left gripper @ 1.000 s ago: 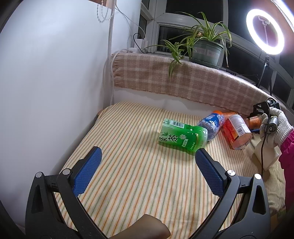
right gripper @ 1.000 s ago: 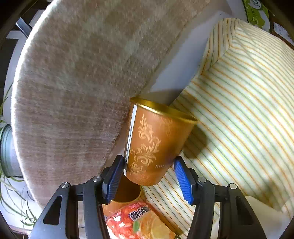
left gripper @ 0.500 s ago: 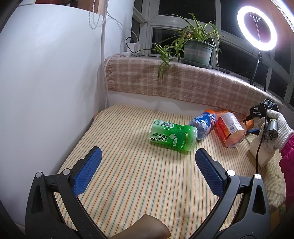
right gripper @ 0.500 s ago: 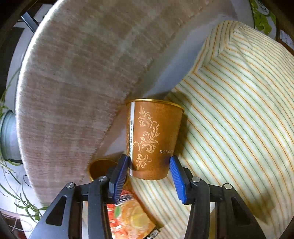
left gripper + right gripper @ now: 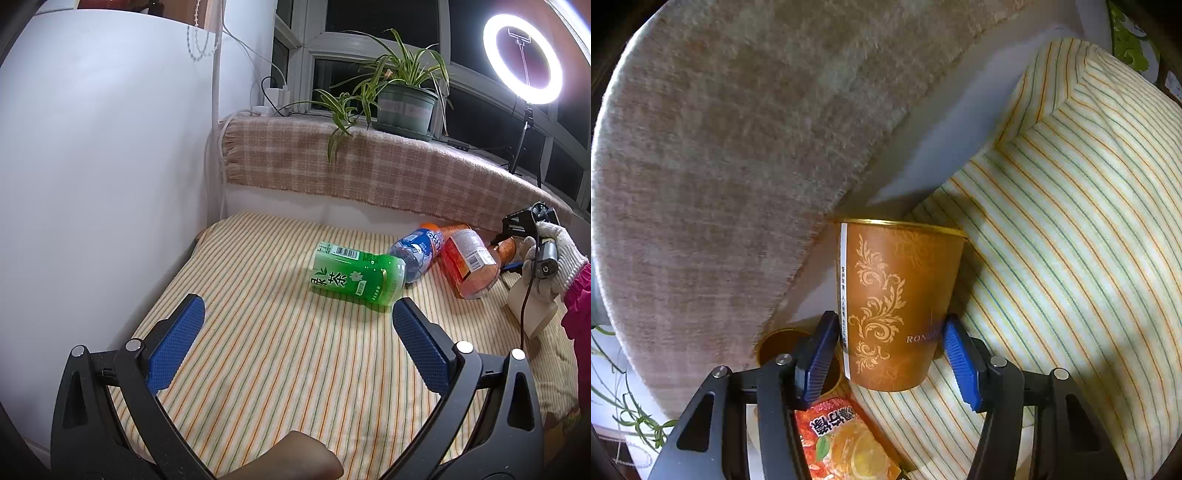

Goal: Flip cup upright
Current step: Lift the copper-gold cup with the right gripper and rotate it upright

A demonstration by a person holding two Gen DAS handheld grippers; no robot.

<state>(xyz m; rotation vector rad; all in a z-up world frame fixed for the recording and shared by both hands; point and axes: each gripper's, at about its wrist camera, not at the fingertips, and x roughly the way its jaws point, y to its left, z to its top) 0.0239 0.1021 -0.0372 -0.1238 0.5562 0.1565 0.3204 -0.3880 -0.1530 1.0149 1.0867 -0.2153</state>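
Observation:
An orange paper cup (image 5: 894, 306) with gold scrollwork lies on the striped cloth (image 5: 1071, 240), its gold rim pointing away from the camera. My right gripper (image 5: 890, 354) is shut on the cup near its base, blue pads on both sides. In the left wrist view the cup (image 5: 505, 248) is a small orange patch beside the gloved hand holding the right gripper (image 5: 517, 236) at the far right. My left gripper (image 5: 295, 347) is open and empty above the near part of the bed.
A green tea bottle (image 5: 356, 275), a blue bottle (image 5: 417, 253) and an orange bottle (image 5: 467, 264) lie on the cloth. A second brown cup (image 5: 783, 343) lies by the orange bottle (image 5: 846, 443). A plaid blanket (image 5: 369, 173) covers the back ledge, with a plant pot (image 5: 404, 109).
The right gripper has closed onto the cup and turned with it, so the cup now points straight along the fingers. The left gripper has barely shifted and stays open.

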